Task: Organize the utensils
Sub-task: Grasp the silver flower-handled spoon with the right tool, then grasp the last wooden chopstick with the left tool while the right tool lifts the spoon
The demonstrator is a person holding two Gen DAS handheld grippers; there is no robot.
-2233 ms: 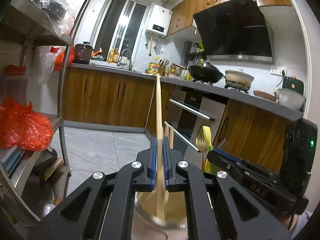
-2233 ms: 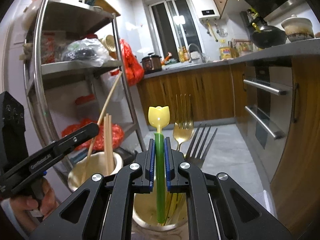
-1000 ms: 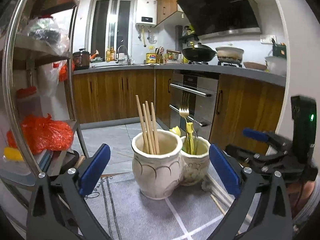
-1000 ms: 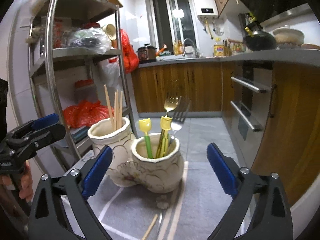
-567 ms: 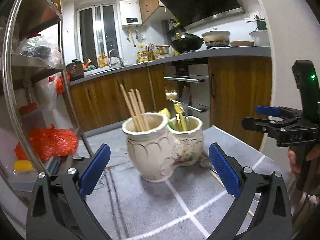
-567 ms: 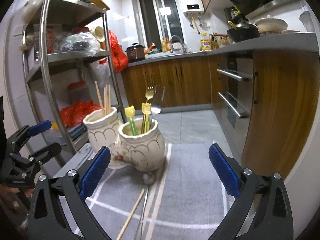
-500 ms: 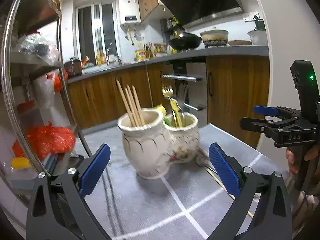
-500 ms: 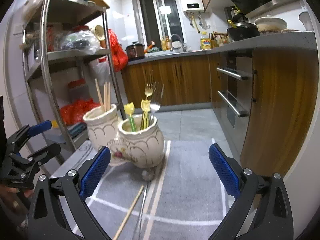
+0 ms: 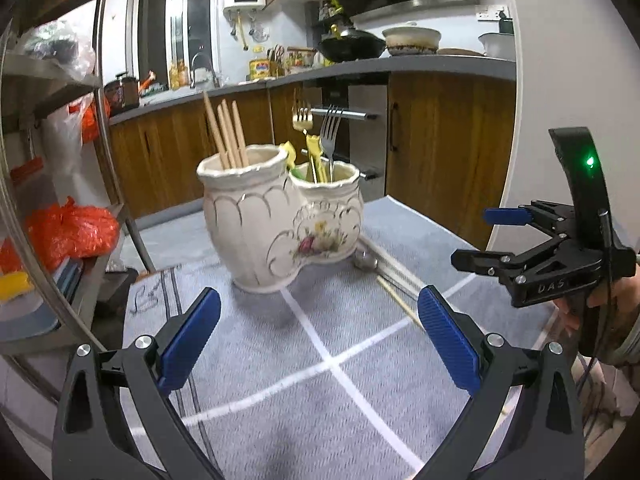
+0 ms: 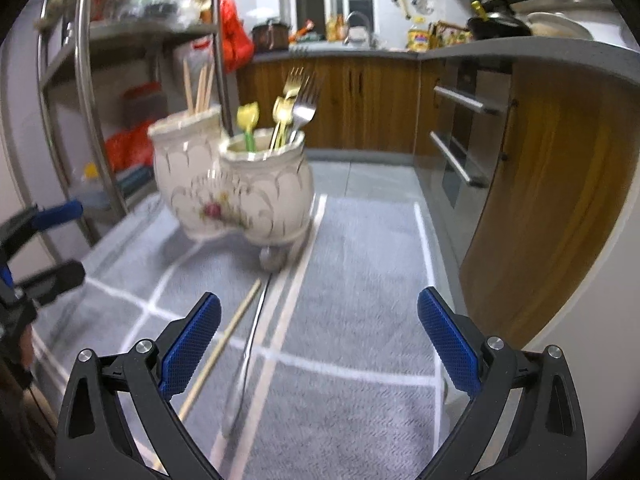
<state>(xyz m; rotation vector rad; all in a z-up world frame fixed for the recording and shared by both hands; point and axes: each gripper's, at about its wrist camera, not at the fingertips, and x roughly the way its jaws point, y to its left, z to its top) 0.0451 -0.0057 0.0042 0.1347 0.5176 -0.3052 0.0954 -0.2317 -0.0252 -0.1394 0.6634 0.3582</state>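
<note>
A cream double-pot ceramic holder (image 9: 276, 220) (image 10: 236, 192) stands on a grey mat (image 9: 320, 380). Its taller pot holds wooden chopsticks (image 9: 226, 132) (image 10: 198, 84); the lower pot holds forks (image 9: 330, 128) (image 10: 298, 92) and yellow-topped green utensils (image 10: 248, 124). On the mat beside the holder lie a loose chopstick (image 10: 220, 344) (image 9: 396, 302) and a metal spoon (image 10: 250, 340) (image 9: 366, 260). My left gripper (image 9: 320, 340) is open, pulled back from the holder. My right gripper (image 10: 318, 340) is open above the spoon's handle; it also shows at the right (image 9: 496, 236).
A metal shelf rack (image 9: 52, 168) with orange bags (image 9: 68, 232) stands left of the mat. Wooden cabinets and an oven (image 10: 464, 136) line the far side. The mat's right edge meets a white wall (image 9: 560, 80). A hand (image 9: 608, 292) holds the right gripper.
Both grippers let go of the chopstick and the green utensil, opened, and drew back from the holder. The right gripper has since tilted down toward the loose chopstick and spoon.
</note>
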